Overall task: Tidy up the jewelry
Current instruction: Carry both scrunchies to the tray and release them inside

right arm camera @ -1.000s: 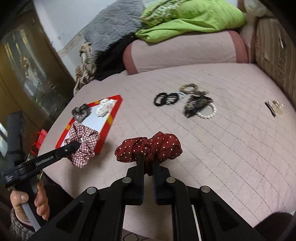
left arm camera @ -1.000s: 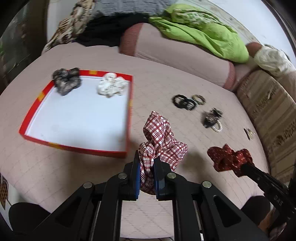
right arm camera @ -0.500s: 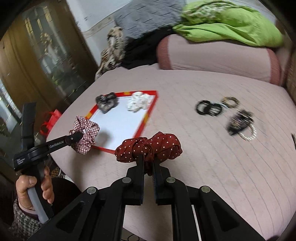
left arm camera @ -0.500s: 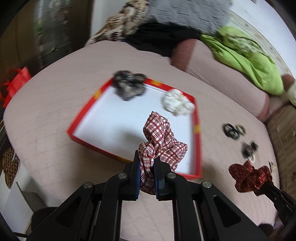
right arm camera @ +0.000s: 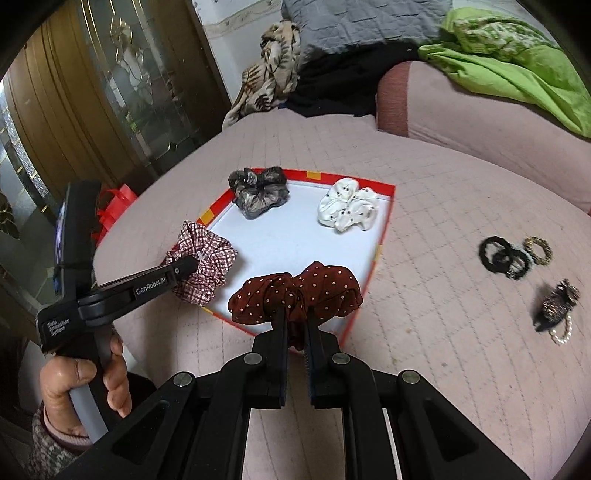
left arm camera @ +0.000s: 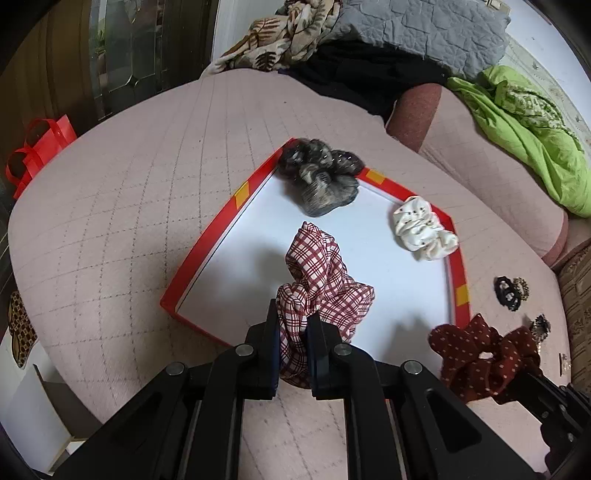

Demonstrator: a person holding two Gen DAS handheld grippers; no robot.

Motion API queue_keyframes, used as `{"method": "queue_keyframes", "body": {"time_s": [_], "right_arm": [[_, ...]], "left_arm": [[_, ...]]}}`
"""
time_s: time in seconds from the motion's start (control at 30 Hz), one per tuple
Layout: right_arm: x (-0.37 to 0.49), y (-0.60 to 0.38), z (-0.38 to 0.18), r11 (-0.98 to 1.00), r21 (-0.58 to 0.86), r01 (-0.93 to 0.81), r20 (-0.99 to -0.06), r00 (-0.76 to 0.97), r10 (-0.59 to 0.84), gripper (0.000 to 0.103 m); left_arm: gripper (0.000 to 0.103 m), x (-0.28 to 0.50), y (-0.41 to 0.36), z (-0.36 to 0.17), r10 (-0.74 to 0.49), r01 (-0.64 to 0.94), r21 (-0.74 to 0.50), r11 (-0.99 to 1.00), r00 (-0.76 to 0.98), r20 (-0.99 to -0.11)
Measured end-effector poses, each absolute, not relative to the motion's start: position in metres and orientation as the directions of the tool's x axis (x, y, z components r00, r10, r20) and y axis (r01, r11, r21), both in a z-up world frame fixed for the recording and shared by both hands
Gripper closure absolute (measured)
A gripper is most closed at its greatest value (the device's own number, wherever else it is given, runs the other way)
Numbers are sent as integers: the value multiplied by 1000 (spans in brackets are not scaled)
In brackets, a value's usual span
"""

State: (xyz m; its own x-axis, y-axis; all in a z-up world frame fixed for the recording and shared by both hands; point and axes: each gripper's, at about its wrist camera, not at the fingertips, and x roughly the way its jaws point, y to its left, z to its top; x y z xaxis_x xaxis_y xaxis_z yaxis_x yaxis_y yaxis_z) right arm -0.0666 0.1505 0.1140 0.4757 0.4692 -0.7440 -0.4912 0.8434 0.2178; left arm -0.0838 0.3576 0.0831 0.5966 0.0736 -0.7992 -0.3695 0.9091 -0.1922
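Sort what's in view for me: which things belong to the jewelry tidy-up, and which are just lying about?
Job: tray, plaid scrunchie, dotted red scrunchie, dark scrunchie, white scrunchie, black hair ties, beaded clip.

Lying about: green blanket, grey quilt, red bag.

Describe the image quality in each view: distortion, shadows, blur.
Left wrist: strong fisheye bending, dark corners; soft shadows of both scrunchies on the white tray floor; plaid scrunchie sharp, dark scrunchie slightly smeared. Right wrist: same barrel distortion; dotted scrunchie crisp, the hair ties at right a little blurred; even daylight, no harsh glare.
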Motion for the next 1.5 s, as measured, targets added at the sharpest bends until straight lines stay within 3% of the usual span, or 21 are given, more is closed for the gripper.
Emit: {"method": "queue_keyframes", "body": {"time_s": [0.33, 0.43, 0.5, 0.6, 0.73, 0.83, 0.97, 1.03, 1.5], "right_arm": [[-45, 181, 75, 854, 168, -492, -804, 433, 408, 94], [-44, 185, 70, 854, 162, -494, -813, 424, 400, 94], [-44, 188, 66, 854, 154, -498, -817, 421, 393, 93], [-46, 190, 64, 852, 142, -504, -817, 426, 388, 92], [-51, 188, 69, 848, 137, -513, -806, 440, 396, 75], [-57, 184, 76, 849, 134, -511, -792, 460, 401, 61], [-64, 175, 84, 854, 129, -504, -780, 480, 401, 58], [-69, 168, 86, 859, 128, -496, -776, 489, 399, 54], [-96, 82, 93, 920, 147, -363, -762, 551, 340, 47]], "left_arm": [[91, -67, 381, 58, 63, -393, -203, 897, 567, -821], [88, -67, 384, 56, 63, -399, -208, 893, 569, -820], [78, -68, 384, 57, 67, -399, -209, 893, 577, -814], [75, -71, 380, 61, 78, -388, -203, 899, 596, -799], [71, -76, 374, 68, 75, -361, -209, 909, 633, -770], [63, -79, 369, 74, 89, -349, -202, 915, 664, -743], [55, -82, 365, 79, 104, -347, -196, 917, 683, -723], [54, -84, 364, 79, 103, -347, -200, 916, 686, -720], [54, -104, 342, 83, 171, -355, -131, 925, 701, -693]]}}
